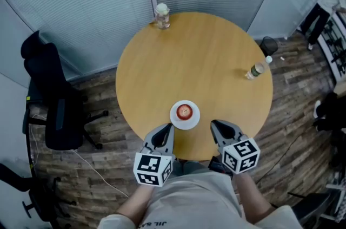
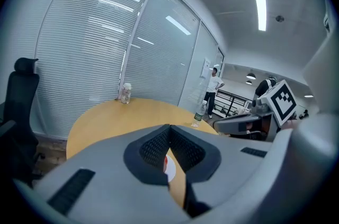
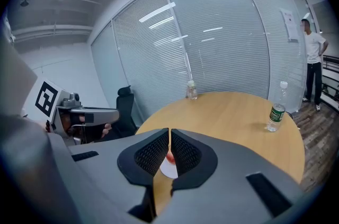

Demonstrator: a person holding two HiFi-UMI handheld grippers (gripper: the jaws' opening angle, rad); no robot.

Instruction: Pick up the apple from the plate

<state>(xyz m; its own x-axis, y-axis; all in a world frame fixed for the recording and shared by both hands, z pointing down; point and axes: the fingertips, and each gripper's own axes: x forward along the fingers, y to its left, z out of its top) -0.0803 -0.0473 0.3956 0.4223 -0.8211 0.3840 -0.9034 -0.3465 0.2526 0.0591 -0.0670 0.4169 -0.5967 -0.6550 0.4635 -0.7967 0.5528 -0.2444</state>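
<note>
A red apple (image 1: 184, 111) lies on a small white plate (image 1: 177, 120) near the front edge of the round wooden table (image 1: 205, 60). My left gripper (image 1: 170, 126) is just left of and below the plate, its jaws shut and empty. My right gripper (image 1: 213, 123) is just right of the plate, also shut with nothing in it. In the left gripper view the closed jaws (image 2: 169, 126) hide all but a sliver of apple (image 2: 164, 160) and plate (image 2: 170, 170). The right gripper view shows the apple (image 3: 170, 157) beyond its closed jaws (image 3: 169, 131).
A lidded glass jar (image 1: 161, 15) stands at the table's far edge and a plastic water bottle (image 1: 257, 69) at its right. A black office chair (image 1: 57, 114) is on the left. Glass walls with blinds stand behind; a person (image 1: 326, 3) stands at the far right.
</note>
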